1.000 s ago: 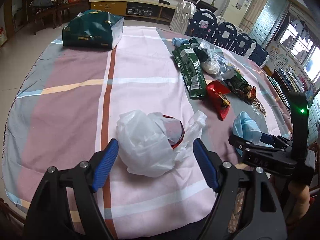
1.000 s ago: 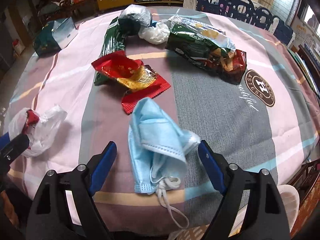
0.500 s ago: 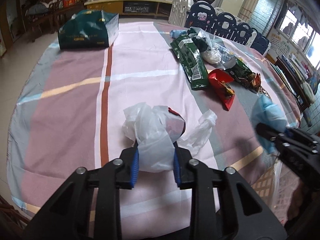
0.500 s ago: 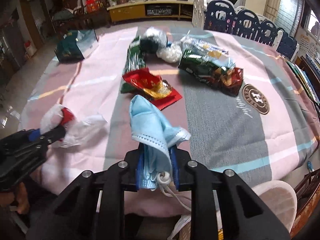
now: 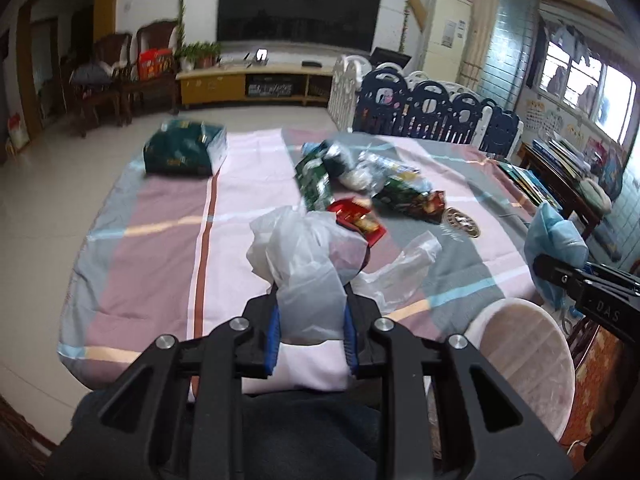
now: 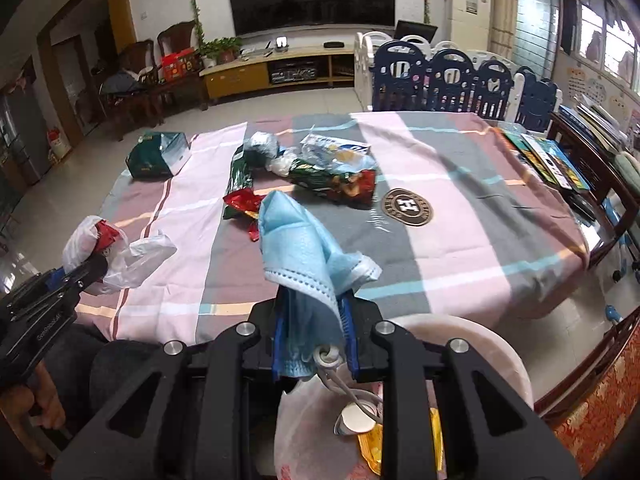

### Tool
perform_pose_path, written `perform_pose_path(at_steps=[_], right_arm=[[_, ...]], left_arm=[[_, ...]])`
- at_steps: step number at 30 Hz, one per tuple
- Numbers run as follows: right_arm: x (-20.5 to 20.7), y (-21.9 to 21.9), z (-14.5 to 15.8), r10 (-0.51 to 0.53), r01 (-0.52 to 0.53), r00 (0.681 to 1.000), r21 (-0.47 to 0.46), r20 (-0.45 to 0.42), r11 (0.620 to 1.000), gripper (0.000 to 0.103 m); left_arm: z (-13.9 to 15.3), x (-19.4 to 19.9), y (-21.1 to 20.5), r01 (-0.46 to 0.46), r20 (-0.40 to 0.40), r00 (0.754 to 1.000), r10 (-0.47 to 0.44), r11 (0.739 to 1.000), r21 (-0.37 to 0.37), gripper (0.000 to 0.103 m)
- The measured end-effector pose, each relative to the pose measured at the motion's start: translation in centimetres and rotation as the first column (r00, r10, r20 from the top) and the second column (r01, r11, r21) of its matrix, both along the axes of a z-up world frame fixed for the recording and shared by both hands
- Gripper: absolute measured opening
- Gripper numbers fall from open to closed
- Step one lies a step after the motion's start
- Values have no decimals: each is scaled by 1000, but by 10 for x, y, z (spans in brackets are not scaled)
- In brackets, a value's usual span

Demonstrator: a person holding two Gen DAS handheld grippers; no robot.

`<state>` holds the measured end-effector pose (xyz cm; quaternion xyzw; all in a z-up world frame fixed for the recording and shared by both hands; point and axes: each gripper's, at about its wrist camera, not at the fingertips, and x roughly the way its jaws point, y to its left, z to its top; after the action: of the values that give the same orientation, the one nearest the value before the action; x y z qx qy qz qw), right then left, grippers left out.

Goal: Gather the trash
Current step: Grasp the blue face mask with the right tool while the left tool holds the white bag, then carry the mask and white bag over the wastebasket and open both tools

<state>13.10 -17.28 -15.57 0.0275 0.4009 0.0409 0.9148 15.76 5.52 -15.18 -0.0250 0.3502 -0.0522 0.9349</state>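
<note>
My left gripper (image 5: 310, 338) is shut on a crumpled white plastic bag (image 5: 308, 264) with something red inside, held up off the striped tablecloth (image 5: 160, 216). My right gripper (image 6: 314, 340) is shut on a light blue face mask (image 6: 304, 248), lifted above a white waste bin (image 6: 480, 344) that holds a bag with trash. In the right wrist view the left gripper (image 6: 86, 270) and its plastic bag (image 6: 112, 248) show at the left. In the left wrist view the blue mask (image 5: 554, 240) and the white bin (image 5: 528, 344) show at the right.
Several snack wrappers lie mid-table: a green packet (image 6: 240, 176), a red wrapper (image 5: 356, 216) and a dark chip bag (image 6: 336, 182). A green box (image 5: 182, 152) sits at the far left corner. Books (image 6: 548, 160) lie at the right edge. Blue chairs (image 6: 460, 80) stand behind.
Both grippers closed, the left on the plastic bag and the right on the blue mask, then rose and drew back from the table toward the near edge and the bin.
</note>
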Motion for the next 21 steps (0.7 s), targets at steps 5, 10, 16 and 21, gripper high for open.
perform_pose_path(at_steps=[5,10,16,21], right_arm=[[-24,-25,23,-45,45,998,18,41,999,24],[-37,-35,35,-65,62,995,37,75,997,24],[-40,-37,29,-64,61,997,54,50,997,24],[-38,-25,21,-41,39,999,57,24,998,24]], left_arm=[[36,-24,-28,42,64,997,-43,999,25,27],[47,-42,-46,59,78,995,-59,998,10,27],[43,-53,-55,50,68,996,-51,999,15,27],[41,-52,-46,17,52,998,-17,1000,8,27]])
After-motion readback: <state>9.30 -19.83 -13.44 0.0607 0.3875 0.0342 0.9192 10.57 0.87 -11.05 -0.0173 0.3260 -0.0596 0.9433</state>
